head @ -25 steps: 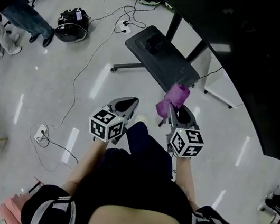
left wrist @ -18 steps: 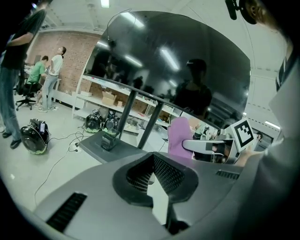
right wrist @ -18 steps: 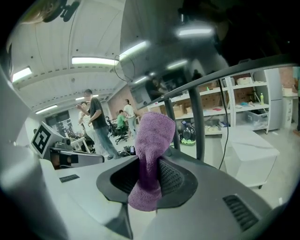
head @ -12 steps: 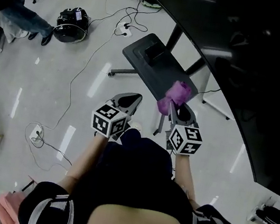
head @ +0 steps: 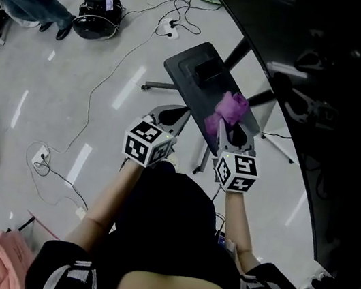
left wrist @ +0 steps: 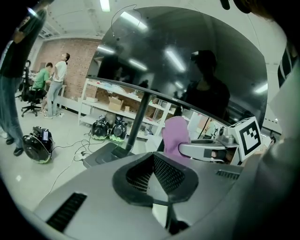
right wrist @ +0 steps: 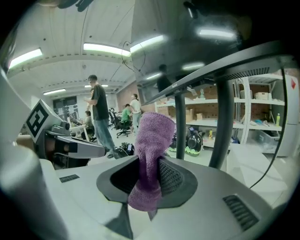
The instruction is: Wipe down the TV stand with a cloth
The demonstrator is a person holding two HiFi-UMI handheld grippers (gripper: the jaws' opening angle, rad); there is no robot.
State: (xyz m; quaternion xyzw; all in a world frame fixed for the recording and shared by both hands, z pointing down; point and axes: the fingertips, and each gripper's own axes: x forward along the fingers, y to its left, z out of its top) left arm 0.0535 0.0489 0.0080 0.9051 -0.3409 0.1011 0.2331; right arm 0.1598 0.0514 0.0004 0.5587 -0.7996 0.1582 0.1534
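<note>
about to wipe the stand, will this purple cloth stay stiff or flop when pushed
Probably floppy: the cloth bends over on top and its tail hangs limp at the right gripper. Its fuzzy pile should drag, not slip. Small bundle, so likely light.

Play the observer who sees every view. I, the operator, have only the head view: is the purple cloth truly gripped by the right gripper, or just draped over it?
Observer: Gripped. In the right gripper view the right gripper has its fingers closed on the purple cloth, which sticks up above them and hangs below.
Operator: And the other one?
Observer: Its own view shows the left gripper with fingers together, nothing between them.
Operator: Is the cloth touching anything?
Observer: No. The left gripper view shows it in the air, apart from the TV stand, both base and post.
</note>
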